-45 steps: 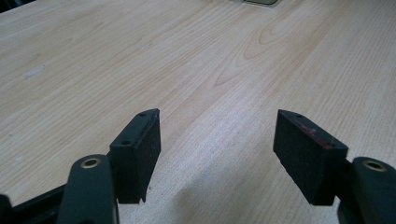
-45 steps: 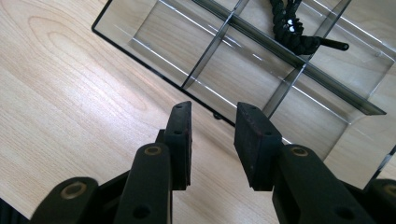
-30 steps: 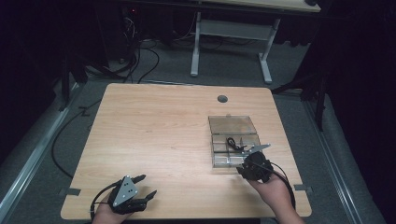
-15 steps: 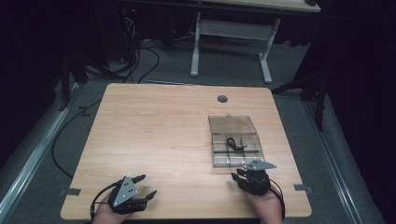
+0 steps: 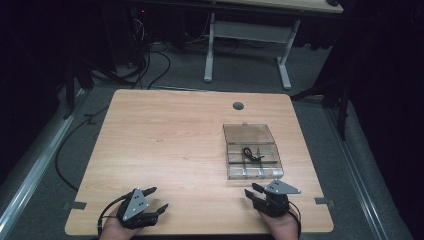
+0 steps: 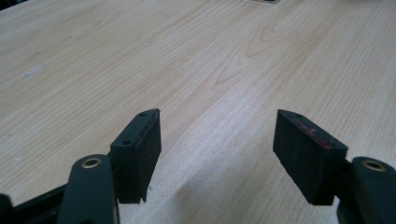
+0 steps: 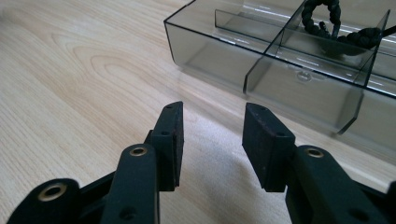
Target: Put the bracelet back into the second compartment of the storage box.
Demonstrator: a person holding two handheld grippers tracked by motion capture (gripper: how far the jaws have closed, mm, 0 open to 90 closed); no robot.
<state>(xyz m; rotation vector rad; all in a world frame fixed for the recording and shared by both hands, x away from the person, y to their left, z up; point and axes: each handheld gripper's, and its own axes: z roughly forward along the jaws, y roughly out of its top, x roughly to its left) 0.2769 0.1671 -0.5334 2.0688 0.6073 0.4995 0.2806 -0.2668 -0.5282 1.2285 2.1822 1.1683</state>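
A smoky clear compartment box (image 5: 255, 173) sits at the right of the wooden table (image 5: 165, 135), its lid (image 5: 248, 133) laid open behind it. A coiled black cord (image 5: 251, 154) lies in one middle compartment. My right gripper (image 5: 250, 189) rests near the front edge, just short of the box, open and empty. In the right gripper view the jaws (image 7: 212, 126) point at the box's front wall (image 7: 210, 51), with the cord (image 7: 327, 23) beyond. My left gripper (image 5: 159, 198) lies at the front left, open over bare wood (image 6: 217, 140).
A round cable hole (image 5: 238, 105) is in the table's far side. Behind the table stands another desk's white frame (image 5: 245, 35), with cables (image 5: 150, 55) on the floor. Bare wood spans the table's left and middle.
My right gripper has drawn back from the box's front edge toward the person's side of the table. The left gripper has stayed put.
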